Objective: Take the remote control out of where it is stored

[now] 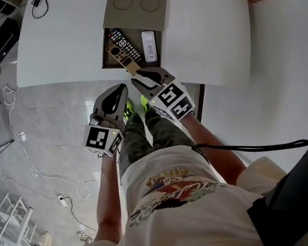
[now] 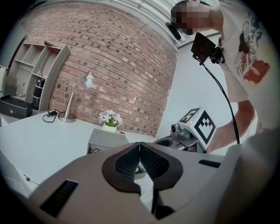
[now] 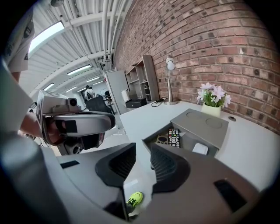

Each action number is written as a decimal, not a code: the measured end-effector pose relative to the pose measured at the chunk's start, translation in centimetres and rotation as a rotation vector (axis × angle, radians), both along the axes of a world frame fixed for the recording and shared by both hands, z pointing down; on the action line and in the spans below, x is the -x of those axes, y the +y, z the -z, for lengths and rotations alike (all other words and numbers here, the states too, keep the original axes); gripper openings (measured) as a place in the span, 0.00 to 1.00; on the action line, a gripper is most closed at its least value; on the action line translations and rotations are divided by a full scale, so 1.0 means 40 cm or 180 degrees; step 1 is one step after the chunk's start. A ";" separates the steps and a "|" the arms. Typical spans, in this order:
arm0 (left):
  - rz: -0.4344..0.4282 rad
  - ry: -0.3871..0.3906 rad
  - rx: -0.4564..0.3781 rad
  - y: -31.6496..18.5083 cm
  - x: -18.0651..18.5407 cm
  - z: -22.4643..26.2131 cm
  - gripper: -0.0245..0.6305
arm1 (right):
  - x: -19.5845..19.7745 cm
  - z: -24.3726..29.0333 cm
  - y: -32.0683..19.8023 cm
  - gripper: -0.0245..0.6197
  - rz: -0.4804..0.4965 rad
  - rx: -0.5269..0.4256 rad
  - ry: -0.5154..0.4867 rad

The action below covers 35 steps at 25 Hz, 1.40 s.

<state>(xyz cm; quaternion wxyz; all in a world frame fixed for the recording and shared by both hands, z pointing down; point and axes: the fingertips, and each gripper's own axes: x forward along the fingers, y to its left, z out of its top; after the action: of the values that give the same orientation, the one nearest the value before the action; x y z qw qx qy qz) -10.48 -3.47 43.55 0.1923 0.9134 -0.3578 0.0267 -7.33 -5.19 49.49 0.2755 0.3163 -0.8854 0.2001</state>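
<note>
Jaws on the left tool (image 2: pixel 140 145) are pressed together on nothing. Those of the right tool (image 3: pixel 143 149) stand slightly apart and empty. Ahead of and below the right tool's tips, the open grey storage box (image 3: pixel 202 123) on the white surface (image 1: pixel 62 47) holds a black remote (image 3: pixel 173 137). A tan remote (image 1: pixel 119 57) lies against its left side and a white remote (image 3: pixel 200 148) lies to its right.

Crowding is the likely hazard: narrow jaws could pinch two remotes together, or knock the tan one off the near edge.

Only the head view shows the tan remote's end poking out toward the right tool. The left gripper view barely shows the box's contents. The right gripper view shows a shoe (image 3: pixel 134 199) below its jaws, so that tool probably hangs short of the surface.
</note>
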 end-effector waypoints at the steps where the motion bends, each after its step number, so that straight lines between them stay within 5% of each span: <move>1: 0.0009 0.0005 0.0010 -0.003 0.001 -0.007 0.05 | -0.003 -0.009 -0.004 0.17 -0.0009 0.0011 0.0017; 35: 0.0016 0.0082 0.0257 -0.057 0.059 -0.194 0.05 | 0.008 -0.220 -0.093 0.44 -0.0181 0.0359 0.0437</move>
<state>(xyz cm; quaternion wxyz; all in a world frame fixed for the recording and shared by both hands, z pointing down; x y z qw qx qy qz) -12.85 -5.74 51.32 0.2336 0.9043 -0.3562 0.0289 -7.67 -8.91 58.30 0.3472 0.3382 -0.8424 0.2353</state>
